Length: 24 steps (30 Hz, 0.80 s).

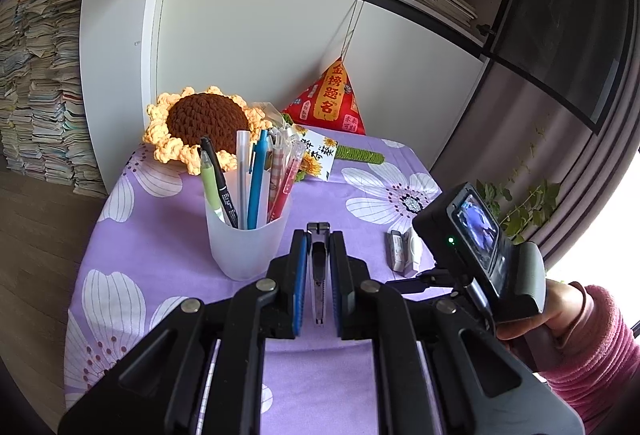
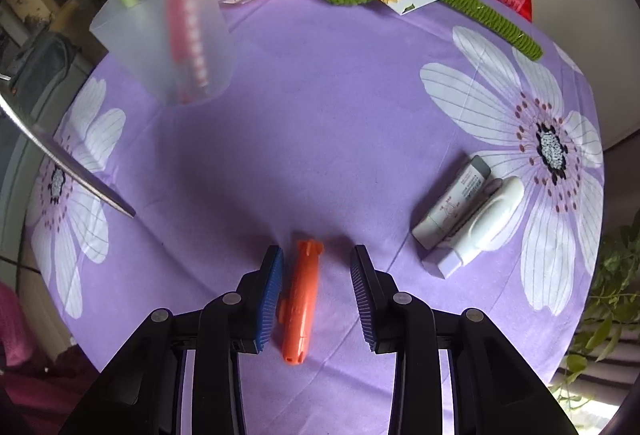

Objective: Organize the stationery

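Orange pen between the right claw's open pads, its length running along the claw's reach.

The purple flowered worktop (image 2: 320, 95) lies bare ahead of the claw, with the frosted pen cup (image 2: 160, 47) far left and an eraser with a correction tape (image 2: 468, 211) off to the right, well apart. The right claw (image 2: 316, 299) points steeply down, jaws parted around the orange pen (image 2: 301, 299); the left pad looks close to touching it, the right pad stands clear. The left claw (image 1: 319, 275) is closed on a slim utility knife (image 1: 319, 267), near the cup.
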### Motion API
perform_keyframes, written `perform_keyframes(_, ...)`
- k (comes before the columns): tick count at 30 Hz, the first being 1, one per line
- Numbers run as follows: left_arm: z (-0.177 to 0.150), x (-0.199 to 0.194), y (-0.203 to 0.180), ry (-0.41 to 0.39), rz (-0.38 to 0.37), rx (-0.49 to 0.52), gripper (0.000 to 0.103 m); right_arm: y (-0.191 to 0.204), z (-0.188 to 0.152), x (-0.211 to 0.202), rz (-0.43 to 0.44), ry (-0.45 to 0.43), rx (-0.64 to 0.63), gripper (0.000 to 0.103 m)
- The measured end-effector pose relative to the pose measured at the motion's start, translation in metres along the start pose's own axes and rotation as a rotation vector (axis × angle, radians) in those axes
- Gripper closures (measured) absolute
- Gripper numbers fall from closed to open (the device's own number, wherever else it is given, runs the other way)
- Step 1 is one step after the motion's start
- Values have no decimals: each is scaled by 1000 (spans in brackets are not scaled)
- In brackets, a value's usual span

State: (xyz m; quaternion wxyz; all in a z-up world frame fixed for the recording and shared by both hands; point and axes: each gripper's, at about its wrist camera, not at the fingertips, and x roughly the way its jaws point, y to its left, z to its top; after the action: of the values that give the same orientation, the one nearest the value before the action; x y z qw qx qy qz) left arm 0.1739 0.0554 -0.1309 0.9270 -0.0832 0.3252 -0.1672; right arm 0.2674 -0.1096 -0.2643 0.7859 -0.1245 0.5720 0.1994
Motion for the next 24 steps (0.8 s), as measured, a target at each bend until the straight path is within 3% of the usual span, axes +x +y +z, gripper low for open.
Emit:
perform_keyframes(1, 1, 0, 1, -1, 2, -1, 94, 0, 0, 0, -6, -4, -7, 87)
perform_keyframes(2, 1, 0, 1, -2, 2, -2, 94, 3, -1, -1, -21, -11, -22, 90)
perform_keyframes(6, 5, -2, 3, -11, 6, -5, 94, 4, -1, -10, 38, -49, 10, 90)
perform_keyframes(14, 21, -13, 3, -58, 20, 10, 94, 19, -6, -88, 83, -288, 36, 90)
perform_keyframes(20, 43, -25, 3, -138, 75, 35, 94, 32, 21, -129, 145, -463, 47, 90)
perform_keyframes(24, 58, -27, 4, -184, 112, 61, 94, 38, 29, -138, 174, -513, 55, 90)
